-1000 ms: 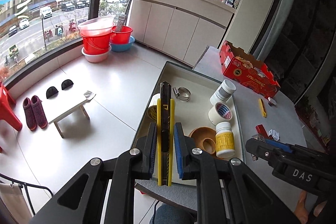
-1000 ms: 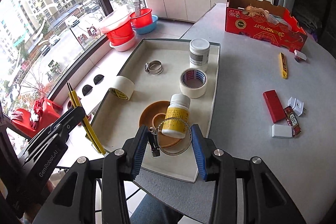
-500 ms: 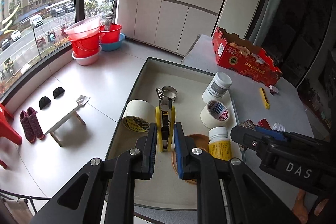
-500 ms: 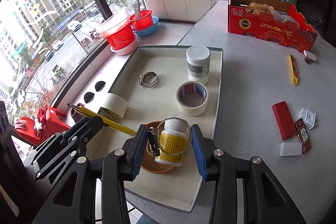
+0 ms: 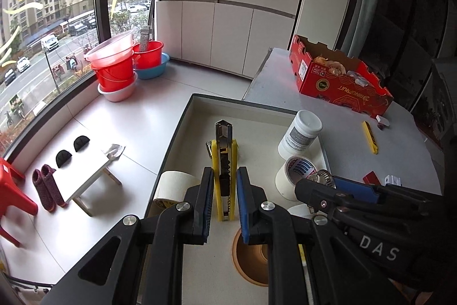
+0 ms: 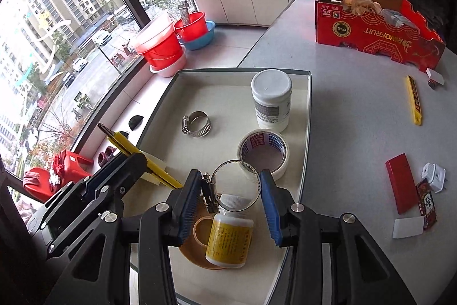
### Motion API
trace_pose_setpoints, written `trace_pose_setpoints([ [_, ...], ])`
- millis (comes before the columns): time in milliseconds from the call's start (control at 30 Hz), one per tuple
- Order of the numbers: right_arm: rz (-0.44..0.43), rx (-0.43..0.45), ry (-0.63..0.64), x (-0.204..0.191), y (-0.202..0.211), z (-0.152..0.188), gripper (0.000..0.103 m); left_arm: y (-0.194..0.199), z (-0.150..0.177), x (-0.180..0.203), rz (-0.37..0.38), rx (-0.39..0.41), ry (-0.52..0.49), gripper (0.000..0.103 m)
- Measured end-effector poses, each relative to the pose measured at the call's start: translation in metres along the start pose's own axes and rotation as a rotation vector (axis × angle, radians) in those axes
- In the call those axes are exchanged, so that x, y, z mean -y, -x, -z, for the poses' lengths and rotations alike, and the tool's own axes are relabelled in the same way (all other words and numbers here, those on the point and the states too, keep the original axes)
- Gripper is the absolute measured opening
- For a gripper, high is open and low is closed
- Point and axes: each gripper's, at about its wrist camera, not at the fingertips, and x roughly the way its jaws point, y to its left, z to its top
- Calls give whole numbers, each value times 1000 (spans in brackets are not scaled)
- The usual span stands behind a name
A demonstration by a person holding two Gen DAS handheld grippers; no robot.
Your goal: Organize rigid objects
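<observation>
My left gripper [image 5: 224, 172] is shut on a yellow utility knife [image 5: 225, 145], which points forward over the cream tray [image 5: 197, 119]. From the right wrist view the same knife [image 6: 125, 142] sticks out at the tray's left rim [image 6: 160, 105]. My right gripper [image 6: 230, 175] is shut on a metal hose clamp [image 6: 208, 192], a thin ring spanning the gap between the blue pads. It hangs above a yellow-labelled bottle [image 6: 230, 233] standing in the tray's near part.
The tray also holds a white jar [image 6: 271, 96], a printed tape roll [image 6: 264, 153], a second hose clamp [image 6: 197, 126], a brown tape ring [image 6: 197, 247] and a masking tape roll [image 5: 174, 187]. On the grey table lie a yellow cutter [image 6: 414, 99], a red flat box [image 6: 400, 185], a white plug [image 6: 434, 176] and a red carton [image 6: 377, 30].
Both grippers have moved forward over the tray. The left one came in from the tray's left edge with the knife; the right one carried the clamp past the yellow bottle.
</observation>
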Motion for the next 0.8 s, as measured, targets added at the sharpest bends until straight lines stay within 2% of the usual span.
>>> trace_pose_setpoints([
  [67,-3,-5,-6,2,-4,-1,43,-3,0,1,-20,-1,-14,21],
  [100,-2,-5,-10,3,-6,-2,43,-3,0,1,-40,4,-17,30],
  [133,-3,-6,-13,5,-7,-1,44,-3,0,-1,-68,8,-15,47],
  [167,-3,-3,-20,7,-6,-1,44,-4,1,-5,-104,12,-5,57],
  [200,-7,2,-31,11,-6,0,45,-3,1,-9,-133,18,15,76],
  [233,-18,7,-44,15,-4,0,49,-2,1,-15,-143,29,42,83],
  [300,-34,26,-76,22,-1,0,85,1,1,-25,-116,36,100,85],
  [367,-32,66,-91,27,5,0,87,-1,-2,-29,-89,12,130,92],
  [467,-27,76,-99,31,13,1,87,2,-2,-25,-114,26,108,102],
  [633,-24,61,-165,52,19,14,87,13,9,-4,-113,38,1,103],
  [800,-1,42,-201,72,33,46,87,20,26,15,-99,31,-71,103],
])
